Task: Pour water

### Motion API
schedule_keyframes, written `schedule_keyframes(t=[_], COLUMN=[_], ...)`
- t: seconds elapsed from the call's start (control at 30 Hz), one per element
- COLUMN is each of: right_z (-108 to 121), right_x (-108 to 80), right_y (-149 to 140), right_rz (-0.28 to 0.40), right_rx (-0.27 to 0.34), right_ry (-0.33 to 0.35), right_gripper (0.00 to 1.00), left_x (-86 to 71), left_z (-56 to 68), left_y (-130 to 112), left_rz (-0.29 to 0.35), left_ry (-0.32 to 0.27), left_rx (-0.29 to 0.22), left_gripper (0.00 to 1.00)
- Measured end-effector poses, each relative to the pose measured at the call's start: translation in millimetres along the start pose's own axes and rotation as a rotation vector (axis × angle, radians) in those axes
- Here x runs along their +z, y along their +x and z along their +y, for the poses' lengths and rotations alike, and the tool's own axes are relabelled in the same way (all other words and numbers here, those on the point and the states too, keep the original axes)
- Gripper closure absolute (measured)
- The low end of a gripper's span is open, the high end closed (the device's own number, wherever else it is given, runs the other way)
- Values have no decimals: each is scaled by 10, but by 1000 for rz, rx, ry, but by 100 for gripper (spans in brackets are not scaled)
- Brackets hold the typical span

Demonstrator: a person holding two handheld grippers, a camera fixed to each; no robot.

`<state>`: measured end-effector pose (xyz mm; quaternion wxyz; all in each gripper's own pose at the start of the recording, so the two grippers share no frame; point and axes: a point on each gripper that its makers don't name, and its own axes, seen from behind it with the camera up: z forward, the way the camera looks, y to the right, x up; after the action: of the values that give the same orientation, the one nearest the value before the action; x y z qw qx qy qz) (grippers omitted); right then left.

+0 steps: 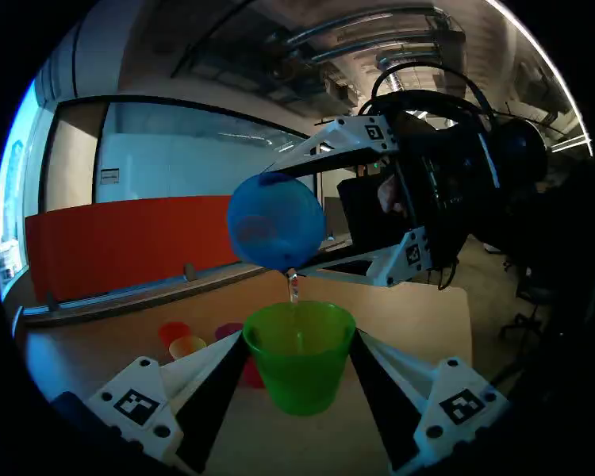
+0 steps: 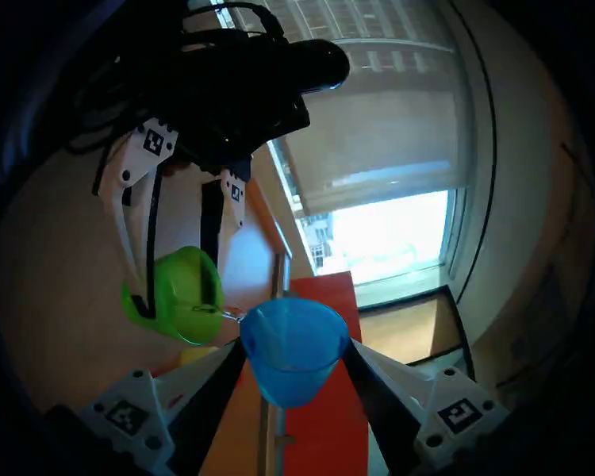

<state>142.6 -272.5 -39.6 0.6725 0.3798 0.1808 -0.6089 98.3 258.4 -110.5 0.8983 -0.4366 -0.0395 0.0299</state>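
Observation:
In the left gripper view my left gripper (image 1: 297, 357) is shut on a green cup (image 1: 300, 366), held upright above the wooden table (image 1: 408, 309). Above it my right gripper (image 1: 297, 218) holds a blue cup (image 1: 275, 222) tipped on its side, and a thin stream of water (image 1: 293, 287) falls from its rim into the green cup. In the right gripper view my right gripper (image 2: 293, 361) is shut on the blue cup (image 2: 293, 349), with the green cup (image 2: 178, 295) just beyond its rim between the left gripper's fingers (image 2: 139, 238).
Small red (image 1: 173, 332), orange (image 1: 186, 346) and purple (image 1: 228, 329) cups stand on the table behind the left finger. A red panel (image 1: 131, 238) and a glass wall lie beyond the table's far edge. An office chair (image 1: 527, 317) stands at the right.

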Motion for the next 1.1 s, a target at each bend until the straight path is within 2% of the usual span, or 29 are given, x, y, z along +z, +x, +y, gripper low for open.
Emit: schedule_keyframes(t=[1.1], right_z=[5], right_x=[14], right_y=[-16], right_rz=[-18], right_rx=[-89], right_ry=[-17], right_gripper=[10], left_x=[32], left_z=[2], left_y=[-9], left_rz=[-2], left_ry=[-3], left_rx=[2], left_gripper=[13])
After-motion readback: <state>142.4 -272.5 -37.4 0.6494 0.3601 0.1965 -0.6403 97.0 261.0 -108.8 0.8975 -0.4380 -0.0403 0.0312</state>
